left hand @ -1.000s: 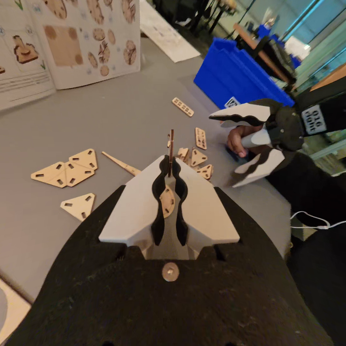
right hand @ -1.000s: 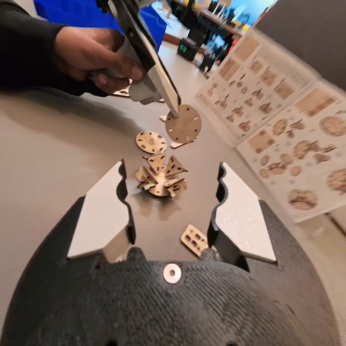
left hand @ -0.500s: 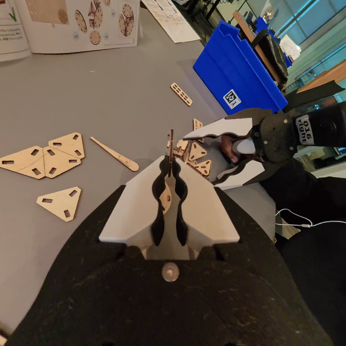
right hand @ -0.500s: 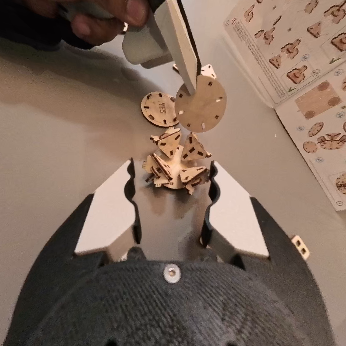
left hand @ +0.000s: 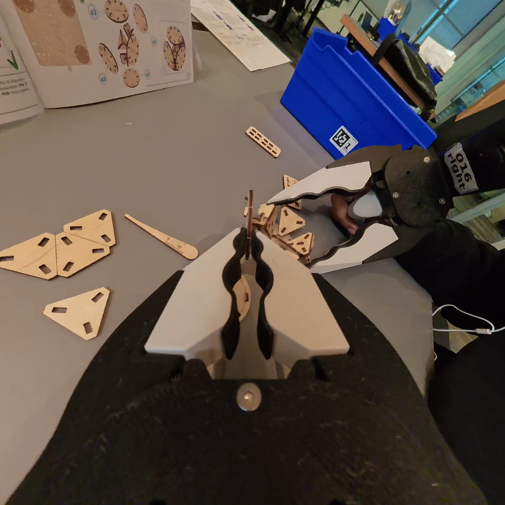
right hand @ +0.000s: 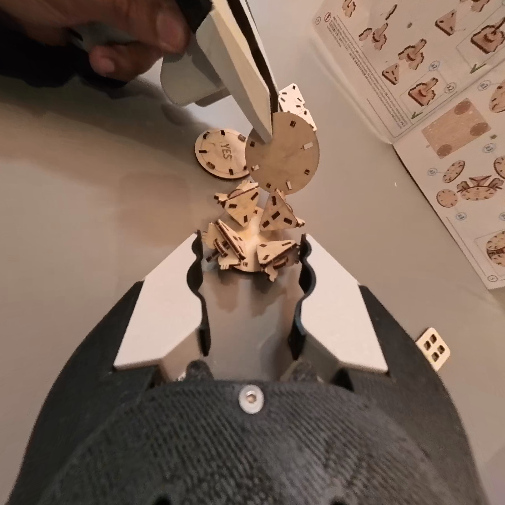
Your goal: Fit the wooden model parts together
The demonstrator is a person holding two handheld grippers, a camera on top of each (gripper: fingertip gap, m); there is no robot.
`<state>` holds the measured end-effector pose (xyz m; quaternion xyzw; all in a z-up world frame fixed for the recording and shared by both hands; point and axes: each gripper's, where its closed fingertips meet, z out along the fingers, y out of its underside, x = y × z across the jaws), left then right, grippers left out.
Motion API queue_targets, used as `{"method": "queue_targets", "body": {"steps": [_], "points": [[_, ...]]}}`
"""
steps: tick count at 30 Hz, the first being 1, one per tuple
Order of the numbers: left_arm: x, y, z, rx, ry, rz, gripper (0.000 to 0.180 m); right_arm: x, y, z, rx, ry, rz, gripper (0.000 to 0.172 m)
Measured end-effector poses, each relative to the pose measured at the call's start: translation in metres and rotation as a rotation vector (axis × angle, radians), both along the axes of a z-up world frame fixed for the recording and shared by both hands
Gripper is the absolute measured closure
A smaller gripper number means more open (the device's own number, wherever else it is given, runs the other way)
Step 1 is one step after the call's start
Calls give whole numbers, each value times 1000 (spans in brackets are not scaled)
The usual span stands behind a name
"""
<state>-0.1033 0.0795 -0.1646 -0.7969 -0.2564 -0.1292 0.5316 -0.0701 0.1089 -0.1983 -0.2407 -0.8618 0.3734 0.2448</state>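
My left gripper (left hand: 248, 235) is shut on a round wooden disc (left hand: 249, 218), seen edge-on between its pads. In the right wrist view the disc (right hand: 282, 155) hangs flat-faced from the left gripper's fingers (right hand: 257, 103), just above and behind a wooden assembly (right hand: 246, 232). The assembly is a round base with several slotted triangular pieces standing on it, and it rests on the grey table (right hand: 82, 218). My right gripper (right hand: 251, 241) has both pads against its sides. The left wrist view shows the right gripper (left hand: 290, 232) flanking the assembly (left hand: 289, 226).
A second disc (right hand: 218, 153) lies flat behind the assembly. Loose triangular plates (left hand: 68, 246), a tapered stick (left hand: 164, 237) and a slotted strip (left hand: 263, 142) lie on the table. An open booklet (left hand: 95, 49) and a blue bin (left hand: 341, 90) stand at the back. A small square piece (right hand: 433, 348) lies to the right. There is about 6 centimetres between the tips of the two grippers. The tapered stick (left hand: 164, 237) is about 7 centimetres from my left fingertips.
My right gripper moved forward and its jaws narrowed until the pads met the assembly's sides. My left gripper kept its hold on the disc and brought it nearer the assembly.
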Motion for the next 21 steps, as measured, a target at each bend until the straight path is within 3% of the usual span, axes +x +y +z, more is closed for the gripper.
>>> {"method": "queue_targets", "body": {"steps": [7, 21], "points": [[1, 4, 2, -12, 116, 22, 180, -3, 5, 0, -17, -18, -54, 101], [-2, 10, 2, -33, 171, 87, 180, -8, 6, 1, -40, -32, -136, 101]]}}
